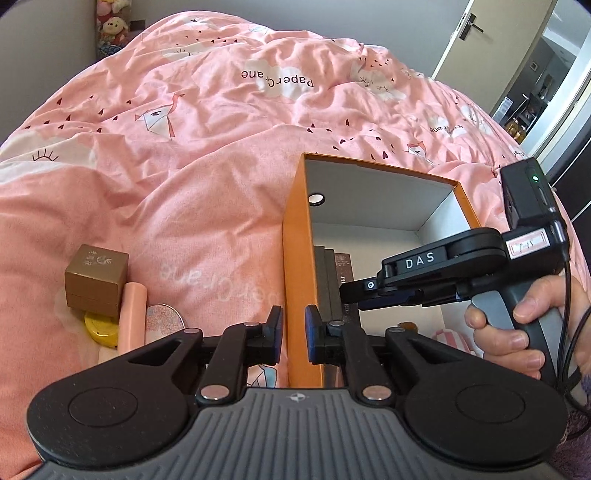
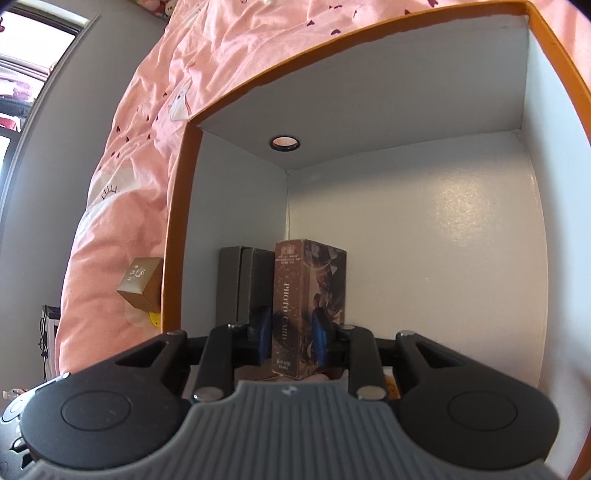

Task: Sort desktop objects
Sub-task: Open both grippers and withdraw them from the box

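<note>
An orange box with a white inside (image 1: 295,258) lies on the pink bedspread. My left gripper (image 1: 293,334) is shut on its near left wall. My right gripper (image 2: 291,338) reaches inside the box (image 2: 406,147) and is shut on a brown photo card box (image 2: 306,295), held upright beside a grey box (image 2: 243,284) at the box's left wall. In the left wrist view the right gripper (image 1: 347,291) comes in from the right. A gold cube box (image 1: 96,278), a pink tube (image 1: 131,317), a yellow round tin (image 1: 101,328) and a patterned round disc (image 1: 164,319) lie left of the orange box.
The wrinkled pink bedspread (image 1: 221,129) fills the view. Plush toys (image 1: 110,22) sit at the far left. A door (image 1: 491,40) stands at the far right. Small items (image 1: 447,338) lie in the box's near part.
</note>
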Demonstrator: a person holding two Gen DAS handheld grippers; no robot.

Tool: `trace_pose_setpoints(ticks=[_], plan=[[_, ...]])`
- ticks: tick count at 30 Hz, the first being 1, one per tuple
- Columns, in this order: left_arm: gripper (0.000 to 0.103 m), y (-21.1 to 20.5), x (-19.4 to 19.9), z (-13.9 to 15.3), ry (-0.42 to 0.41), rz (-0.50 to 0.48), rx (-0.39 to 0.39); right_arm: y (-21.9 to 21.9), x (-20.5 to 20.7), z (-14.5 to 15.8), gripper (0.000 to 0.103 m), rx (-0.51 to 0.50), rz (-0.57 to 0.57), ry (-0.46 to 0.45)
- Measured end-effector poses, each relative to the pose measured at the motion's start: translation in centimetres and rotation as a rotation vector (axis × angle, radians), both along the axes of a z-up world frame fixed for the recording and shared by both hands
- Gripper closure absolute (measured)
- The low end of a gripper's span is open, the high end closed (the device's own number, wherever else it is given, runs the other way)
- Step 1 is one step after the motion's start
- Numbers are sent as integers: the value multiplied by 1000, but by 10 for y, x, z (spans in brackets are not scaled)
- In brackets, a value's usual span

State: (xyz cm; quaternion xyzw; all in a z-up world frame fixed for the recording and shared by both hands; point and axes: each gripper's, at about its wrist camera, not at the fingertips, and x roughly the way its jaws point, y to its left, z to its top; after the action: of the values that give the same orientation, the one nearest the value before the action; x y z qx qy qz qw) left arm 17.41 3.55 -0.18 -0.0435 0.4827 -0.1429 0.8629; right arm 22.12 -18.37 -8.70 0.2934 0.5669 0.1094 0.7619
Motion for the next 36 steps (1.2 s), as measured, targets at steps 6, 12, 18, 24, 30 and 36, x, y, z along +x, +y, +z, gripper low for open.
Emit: trace_pose_setpoints(ticks=[6,12,18,24,30,36], plan=[[90,-2,-5,-3,-15,-1,7,12,-19,12,71,-89,-25,-111],[90,-3,-14,-1,-46,27,30,23,-37,26,67,-184,-20,-207],[80,1,-25,2,-111,65,67,36,-54,39,65,-290,27,-313],[77,19,-35,8,-138,103,86,46,-77,56,59,-368,69,-463],[77,61,-39,13,-76,160,45,51,-91,72,56,-315,81,-564],[77,107,-43,10,-46,217,67,79,-85,87,56,-245,203,-563]])
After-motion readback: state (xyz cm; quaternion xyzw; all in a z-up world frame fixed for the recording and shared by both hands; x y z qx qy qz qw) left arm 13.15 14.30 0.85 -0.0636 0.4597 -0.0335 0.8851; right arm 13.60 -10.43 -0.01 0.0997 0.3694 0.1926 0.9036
